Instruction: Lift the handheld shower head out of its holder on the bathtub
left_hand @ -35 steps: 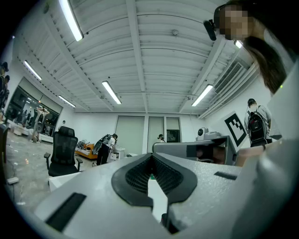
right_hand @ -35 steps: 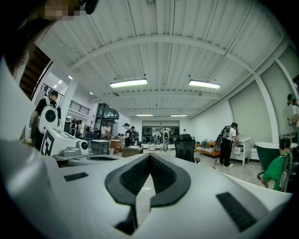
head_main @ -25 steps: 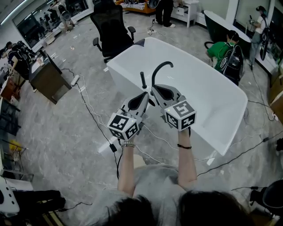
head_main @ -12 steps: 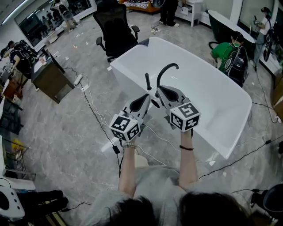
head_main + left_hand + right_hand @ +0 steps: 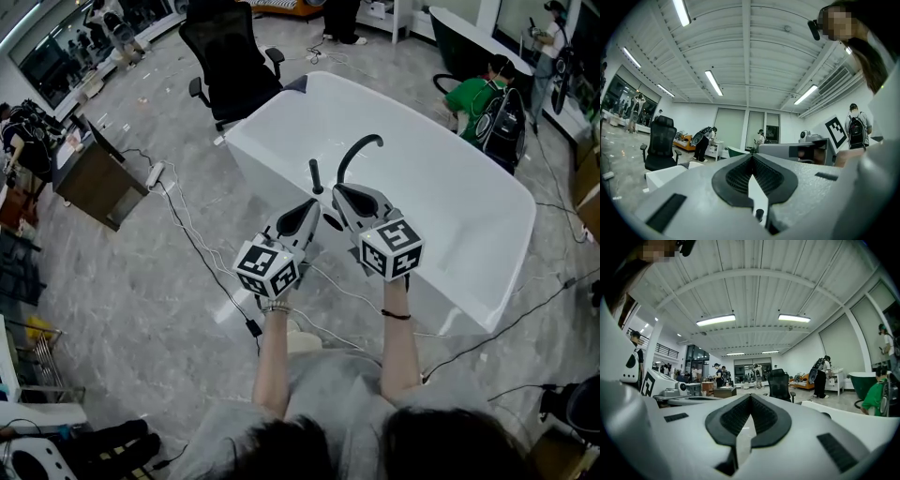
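The white bathtub [image 5: 450, 225] fills the middle of the head view. On its near rim a slim black handheld shower head [image 5: 316, 175] stands upright in its holder, beside a curved black faucet [image 5: 361, 148]. My left gripper [image 5: 313, 202] is shut and empty, its tip just short of the shower head. My right gripper [image 5: 337, 190] is also shut and empty, its tip at the foot of the faucet. In the left gripper view the left gripper [image 5: 751, 157] has its black pads together, as does the right gripper [image 5: 750, 397] in the right gripper view.
A black office chair [image 5: 230, 56] stands beyond the tub's left end. A brown desk [image 5: 94, 178] sits on the left, with cables [image 5: 197, 246] running across the grey floor. A person in green [image 5: 478, 98] crouches behind the tub. More people stand far off.
Both grippers have moved forward and slightly down toward the fittings on the tub's near rim. Their jaws stayed shut.
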Demonstrator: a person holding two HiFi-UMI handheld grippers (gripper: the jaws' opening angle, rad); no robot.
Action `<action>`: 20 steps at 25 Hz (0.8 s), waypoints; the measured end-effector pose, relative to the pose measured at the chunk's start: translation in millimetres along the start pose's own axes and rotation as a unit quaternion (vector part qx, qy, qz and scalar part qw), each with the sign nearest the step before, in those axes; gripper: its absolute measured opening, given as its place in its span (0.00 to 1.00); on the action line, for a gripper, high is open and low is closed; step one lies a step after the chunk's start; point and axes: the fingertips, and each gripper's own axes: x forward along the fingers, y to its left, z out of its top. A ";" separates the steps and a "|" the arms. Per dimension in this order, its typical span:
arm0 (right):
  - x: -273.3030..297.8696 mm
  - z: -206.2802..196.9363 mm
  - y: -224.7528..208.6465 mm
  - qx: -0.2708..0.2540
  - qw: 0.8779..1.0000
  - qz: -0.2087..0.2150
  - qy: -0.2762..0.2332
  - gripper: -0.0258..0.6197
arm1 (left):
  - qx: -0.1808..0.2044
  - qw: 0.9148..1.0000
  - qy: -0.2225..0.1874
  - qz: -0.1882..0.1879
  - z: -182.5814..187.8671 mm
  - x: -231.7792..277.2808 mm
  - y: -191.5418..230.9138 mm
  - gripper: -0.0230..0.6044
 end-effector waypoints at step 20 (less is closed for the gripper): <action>88.9 -22.2 -1.5 0.025 0.994 -0.108 0.009 0.04 | -0.017 0.995 0.035 -0.088 -11.3 -2.9 101.3 0.04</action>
